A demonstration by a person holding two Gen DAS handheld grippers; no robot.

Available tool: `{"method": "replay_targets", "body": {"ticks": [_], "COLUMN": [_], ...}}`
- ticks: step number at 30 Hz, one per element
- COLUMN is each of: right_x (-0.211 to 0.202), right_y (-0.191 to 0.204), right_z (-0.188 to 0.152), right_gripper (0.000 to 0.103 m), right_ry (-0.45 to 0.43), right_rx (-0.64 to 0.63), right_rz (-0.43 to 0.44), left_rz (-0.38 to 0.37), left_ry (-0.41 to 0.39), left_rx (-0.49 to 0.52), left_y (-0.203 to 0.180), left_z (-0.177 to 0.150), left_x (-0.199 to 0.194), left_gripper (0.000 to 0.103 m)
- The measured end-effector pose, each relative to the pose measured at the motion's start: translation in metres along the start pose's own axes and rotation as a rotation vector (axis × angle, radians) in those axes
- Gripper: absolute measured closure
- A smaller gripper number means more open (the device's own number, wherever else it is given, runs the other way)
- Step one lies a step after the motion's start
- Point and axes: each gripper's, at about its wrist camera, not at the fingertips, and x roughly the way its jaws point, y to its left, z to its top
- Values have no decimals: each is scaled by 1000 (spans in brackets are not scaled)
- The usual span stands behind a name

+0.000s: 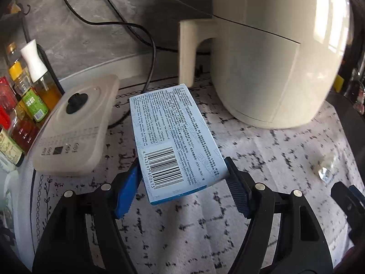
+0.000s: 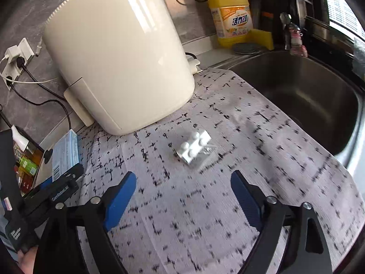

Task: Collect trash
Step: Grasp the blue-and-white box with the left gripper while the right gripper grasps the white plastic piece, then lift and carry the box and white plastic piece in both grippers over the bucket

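A light blue box [image 1: 173, 141] is held in the left claw [image 1: 182, 178], with a blue pad pressed on each long side, and it is lifted off the worktop [image 1: 262, 182]. The box sticks out ahead of the claw, barcode end nearest, toward the big cream cooker [image 1: 273, 52]. So one piece of trash looks already picked up. The right claw [image 2: 183, 196] is held wide open with nothing between its pads [image 2: 121, 198]. A small blister pack [image 2: 194, 148] with white round pills is lying flat on the worktop just ahead of this claw, a little to the right of its middle, and apart from both pads. The sink [image 2: 319, 96] is seen farther off to the right, and the cooker is ahead to the left. The step in hand seems to be the reach for the pack. Next, the right claw likely has to be brought forward and down until the pack sits between the pads, then closed. The pack is thin and flat, so the pads may have to be set low against the worktop, or it could be missed.
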Motion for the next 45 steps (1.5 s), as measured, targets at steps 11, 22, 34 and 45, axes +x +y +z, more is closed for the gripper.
{"method": "replay_targets", "body": {"ticks": [11, 22, 34, 45], "right_x": [37, 0, -67, -117], "right_y": [-2, 7, 9, 14], "right_z": [11, -9, -56, -83], "right_gripper": [61, 75, 74, 74], "right_ry": [24, 25, -7, -55], "right_rx": [17, -38, 1, -13], "right_rz": [-53, -45, -39, 25], "left_rz": [18, -57, -162, -166], "left_ry": [-2, -17, -48, -105], "left_rx": [-22, -28, 25, 1], "left_y": [1, 11, 27, 45], "left_z": [6, -9, -35, -66], "left_x": [7, -20, -77, -141], "left_gripper": [32, 32, 32, 32]}}
